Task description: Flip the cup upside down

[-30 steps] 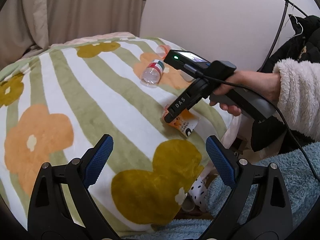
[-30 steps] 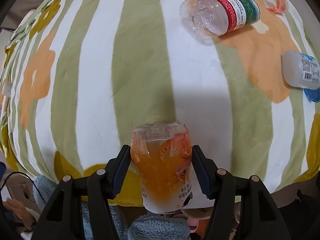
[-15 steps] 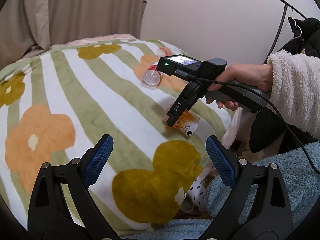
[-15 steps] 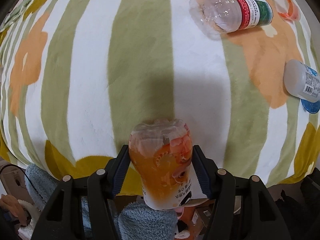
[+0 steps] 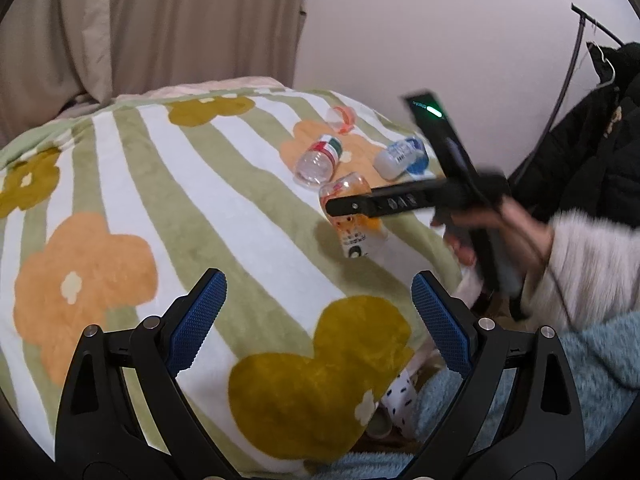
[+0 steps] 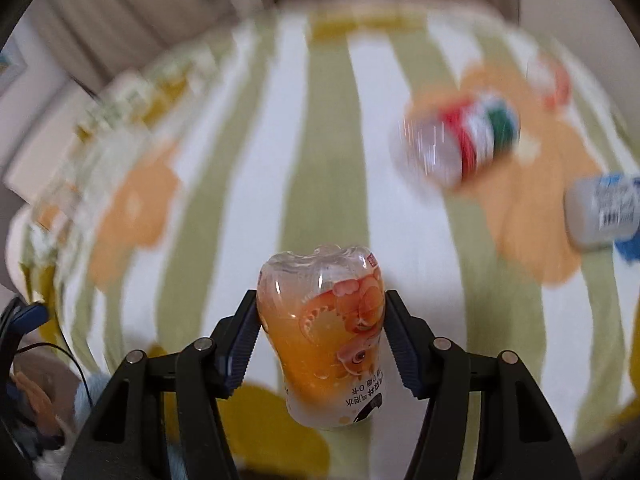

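Already the right gripper pinches the orange cup above the blanket's near edge, seemingly mid-flip and not set down, while the left gripper hangs spread, empty.

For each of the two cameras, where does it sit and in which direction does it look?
Left wrist: sits on the open left gripper, facing across the striped blanket toward the right gripper and the hand holding it.
Right wrist: sits on the right gripper, looking along its fingers, shut on the orange cup.
Shared: cup, blanket, clear bottle, white bottle.
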`<state>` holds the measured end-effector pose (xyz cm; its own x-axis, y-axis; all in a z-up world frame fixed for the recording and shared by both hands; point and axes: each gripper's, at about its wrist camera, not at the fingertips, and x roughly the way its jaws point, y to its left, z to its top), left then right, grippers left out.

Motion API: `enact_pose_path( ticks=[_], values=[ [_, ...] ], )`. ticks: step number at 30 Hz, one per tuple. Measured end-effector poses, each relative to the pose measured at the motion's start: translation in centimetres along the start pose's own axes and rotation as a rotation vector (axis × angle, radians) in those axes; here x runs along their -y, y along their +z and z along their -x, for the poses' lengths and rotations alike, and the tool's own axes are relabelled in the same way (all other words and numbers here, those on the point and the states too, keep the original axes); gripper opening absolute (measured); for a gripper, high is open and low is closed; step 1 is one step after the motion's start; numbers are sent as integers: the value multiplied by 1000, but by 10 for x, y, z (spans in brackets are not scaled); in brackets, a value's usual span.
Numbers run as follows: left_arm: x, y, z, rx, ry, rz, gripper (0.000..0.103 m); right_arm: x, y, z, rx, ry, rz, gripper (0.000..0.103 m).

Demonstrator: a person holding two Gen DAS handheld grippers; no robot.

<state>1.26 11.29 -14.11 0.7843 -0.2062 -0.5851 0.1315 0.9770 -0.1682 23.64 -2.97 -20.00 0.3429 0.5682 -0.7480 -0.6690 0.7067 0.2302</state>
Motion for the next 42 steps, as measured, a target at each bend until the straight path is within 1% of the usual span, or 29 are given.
enact_pose_path(
  ticks=[1, 3, 4, 6, 8, 12, 17, 21, 28, 29, 30, 31, 32, 33, 38, 42],
  values=[
    [1, 1, -1, 10, 7, 5, 94, 0, -8, 5, 85, 27, -3, 57],
    [3, 3, -3, 21, 16, 10, 94, 5, -21, 3, 187, 33, -5, 57],
    [4, 5, -5, 25, 20, 11, 94, 4, -25, 1, 219, 28, -5, 57],
    [6, 6, -8, 29, 32, 6, 94, 2, -36, -1, 242, 5, 6, 57],
    [8, 7, -11, 28, 36, 2, 94, 0, -45, -4, 244, -12, 29, 57],
    [9, 7, -16, 20, 35, -1, 94, 0, -51, 3, 253, -24, 61, 57],
    [15, 7, -18, 19, 28, -8, 94, 5, -58, 8, 225, -55, 103, 57],
    [18, 7, -16, 26, 25, -6, 94, -1, -62, 8, 196, -81, 147, 57],
    [17, 8, -14, 32, 29, 0, 94, -2, -61, 7, 173, -94, 148, 57],
    [17, 8, -13, 34, 30, 1, 94, -1, -60, 7, 171, -103, 139, 64],
    [16, 8, -12, 35, 31, 2, 94, -1, -60, 7, 171, -115, 134, 75],
    [16, 8, -11, 36, 33, 2, 94, 0, -61, 7, 176, -117, 129, 83],
    [16, 8, -10, 37, 34, 1, 94, 1, -61, 9, 185, -108, 121, 96],
    [16, 8, -10, 38, 36, 0, 94, 3, -62, 10, 193, -99, 112, 103],
    [16, 8, -7, 40, 41, 2, 94, 8, -63, 10, 199, -113, 91, 103],
    [17, 10, -2, 49, 48, 7, 94, 10, -64, 11, 187, -99, 78, 103]
  ],
)
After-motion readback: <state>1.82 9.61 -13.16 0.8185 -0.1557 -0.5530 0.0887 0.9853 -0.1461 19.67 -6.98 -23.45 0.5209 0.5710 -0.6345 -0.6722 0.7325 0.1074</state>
